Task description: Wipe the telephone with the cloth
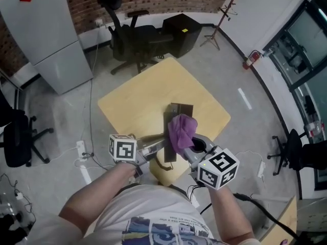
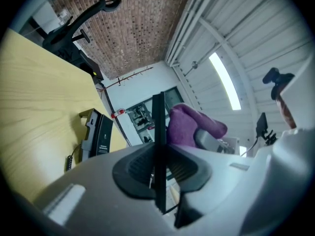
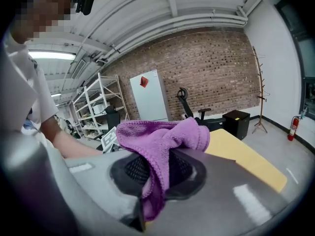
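Observation:
The telephone base [image 1: 183,108] sits near the middle of the yellow table [image 1: 138,106]. Its flat dark handset [image 1: 169,154] is lifted off it, with my left gripper [image 1: 162,146] shut on it from the left. In the left gripper view the handset [image 2: 158,132] stands edge-on between the pads, and the base [image 2: 97,134] lies on the table [image 2: 34,97] behind. My right gripper [image 1: 190,146] is shut on the purple cloth [image 1: 181,128], which is bunched against the handset's upper part. The cloth [image 3: 162,136] drapes over the right gripper's [image 3: 155,173] jaws.
Beyond the table's far corner stand a black office chair [image 1: 133,42] and a black cabinet [image 1: 181,32]. A white cupboard [image 1: 48,40] stands at the back left, a coat stand [image 1: 225,14] at the back right. A power strip [image 1: 82,149] lies on the floor.

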Demonstrator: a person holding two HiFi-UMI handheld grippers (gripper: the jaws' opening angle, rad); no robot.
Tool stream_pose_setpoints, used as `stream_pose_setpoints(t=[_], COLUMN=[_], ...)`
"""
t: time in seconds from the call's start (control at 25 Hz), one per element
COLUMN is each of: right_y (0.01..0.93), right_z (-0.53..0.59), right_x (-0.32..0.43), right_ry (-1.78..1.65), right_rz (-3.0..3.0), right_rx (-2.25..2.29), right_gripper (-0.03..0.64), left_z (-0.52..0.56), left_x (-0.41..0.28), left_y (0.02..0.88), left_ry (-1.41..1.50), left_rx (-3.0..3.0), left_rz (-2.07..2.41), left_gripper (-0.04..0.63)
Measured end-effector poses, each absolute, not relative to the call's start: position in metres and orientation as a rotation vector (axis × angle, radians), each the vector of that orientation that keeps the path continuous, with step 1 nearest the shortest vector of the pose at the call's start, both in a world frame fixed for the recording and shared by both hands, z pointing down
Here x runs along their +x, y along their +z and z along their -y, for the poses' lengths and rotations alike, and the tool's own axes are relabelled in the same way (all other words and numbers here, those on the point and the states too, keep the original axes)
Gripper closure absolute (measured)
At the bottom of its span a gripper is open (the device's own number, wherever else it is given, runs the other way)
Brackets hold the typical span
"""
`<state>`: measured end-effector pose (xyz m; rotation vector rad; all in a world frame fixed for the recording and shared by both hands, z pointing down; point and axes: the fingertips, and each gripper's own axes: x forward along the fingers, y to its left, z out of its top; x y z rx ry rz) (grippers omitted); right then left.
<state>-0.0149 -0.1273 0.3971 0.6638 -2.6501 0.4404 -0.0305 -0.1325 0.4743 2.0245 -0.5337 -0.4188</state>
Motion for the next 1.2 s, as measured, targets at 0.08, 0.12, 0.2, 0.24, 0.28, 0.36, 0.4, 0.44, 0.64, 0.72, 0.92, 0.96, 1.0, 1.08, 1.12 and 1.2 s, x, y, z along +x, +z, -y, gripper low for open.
stream_pose_setpoints(t=[0.08,0.12,0.2,0.24,0.28,0.36,0.4,0.44,0.64,0.72,0.92,0.96,1.0,1.08,1.12,1.2], right_y=[0.406,0.411,0.419,0.422,0.425,0.43,0.43,0.427,0.385,0.37,0.359,0.361,0.365,0.374,0.379,0.388], right_z=[0.115,0.108,0.093,0.087,0.081,0.071,0.068,0.067,0.089,0.102,0.122,0.122,0.12,0.112,0.107,0.095], right_x=[-0.016,-0.016,-0.014,-0.013,-0.012,-0.01,-0.01,-0.009,-0.018,-0.026,-0.042,-0.043,-0.044,-0.045,-0.045,-0.044], right_ry=[0.463,0.476,0.502,0.513,0.521,0.525,0.522,0.517,0.445,0.408,0.417,0.432,0.447,0.48,0.5,0.537], right_rz=[2.634,2.624,2.605,2.595,2.584,2.565,2.561,2.564,2.647,2.671,2.69,2.687,2.683,2.67,2.662,2.648], right_rx=[0.648,0.642,0.633,0.631,0.628,0.62,0.619,0.626,0.694,0.709,0.725,0.724,0.722,0.716,0.713,0.704], right_gripper=[0.572,0.572,0.572,0.572,0.572,0.572,0.572,0.572,0.572,0.572,0.572,0.572,0.572,0.572,0.572,0.572], left_z=[0.134,0.134,0.135,0.136,0.137,0.138,0.138,0.137,0.129,0.124,0.111,0.109,0.109,0.112,0.114,0.118], left_x=[-0.037,-0.04,-0.045,-0.047,-0.05,-0.055,-0.056,-0.056,-0.047,-0.042,-0.031,-0.031,-0.033,-0.039,-0.043,-0.052], left_y=[0.474,0.473,0.47,0.469,0.468,0.467,0.467,0.467,0.465,0.465,0.466,0.466,0.466,0.465,0.465,0.463], left_ry=[-0.428,-0.433,-0.442,-0.447,-0.451,-0.453,-0.45,-0.446,-0.421,-0.404,-0.359,-0.359,-0.368,-0.404,-0.423,-0.448], left_rx=[2.022,2.02,2.019,2.019,2.02,2.025,2.03,2.034,2.05,2.059,2.083,2.083,2.08,2.063,2.055,2.047], left_rz=[0.539,0.54,0.541,0.541,0.542,0.543,0.541,0.536,0.499,0.484,0.448,0.445,0.445,0.45,0.451,0.454], left_gripper=[0.517,0.517,0.517,0.517,0.517,0.517,0.517,0.517,0.517,0.517,0.517,0.517,0.517,0.516,0.517,0.517])
